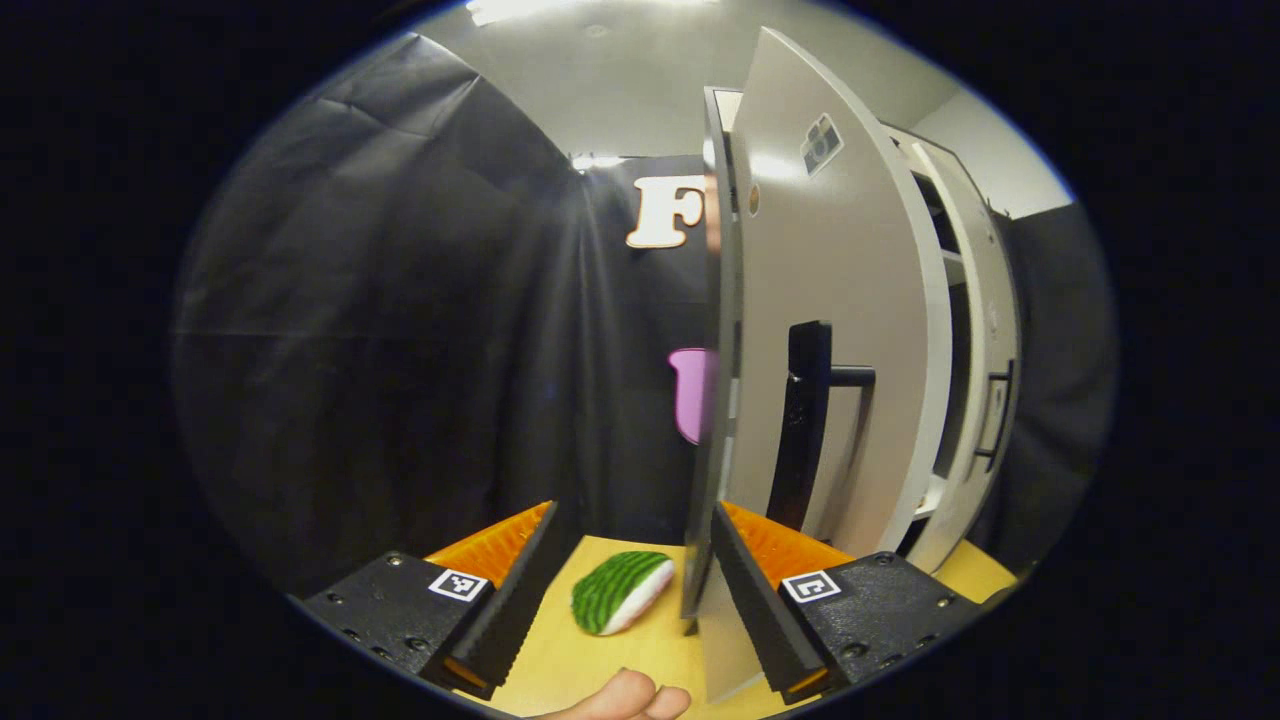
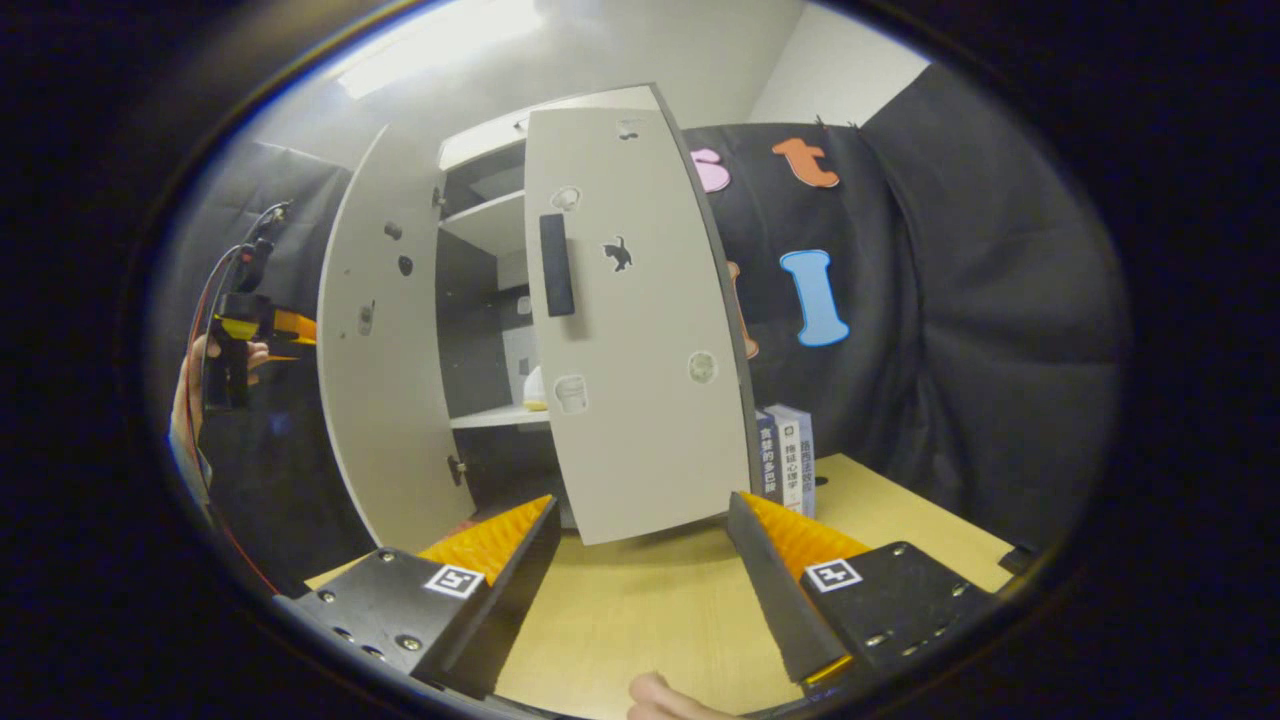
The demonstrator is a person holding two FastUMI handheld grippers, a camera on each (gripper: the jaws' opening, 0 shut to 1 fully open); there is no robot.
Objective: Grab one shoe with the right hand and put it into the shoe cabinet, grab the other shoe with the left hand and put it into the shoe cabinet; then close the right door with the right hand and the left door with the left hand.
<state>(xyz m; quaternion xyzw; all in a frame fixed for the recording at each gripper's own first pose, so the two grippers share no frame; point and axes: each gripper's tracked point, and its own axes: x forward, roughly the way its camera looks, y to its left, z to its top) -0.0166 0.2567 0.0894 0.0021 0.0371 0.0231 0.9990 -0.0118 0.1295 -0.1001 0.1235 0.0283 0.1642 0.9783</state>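
Your left hand-held gripper [image 1: 632, 590] stands wide and empty, with the left door's [image 1: 830, 330] free edge just ahead between its fingers and the black bar handle [image 1: 805, 430] slightly to the right. Your right hand-held gripper [image 2: 640, 570] is also wide and empty, facing the right door [image 2: 640, 330], which stands partly open just in front. Both doors look like stiff, light panels that should swing freely; push flat on the face near the handle [image 2: 556, 265]. The book spines [image 2: 785, 460] carry writing too small to read.
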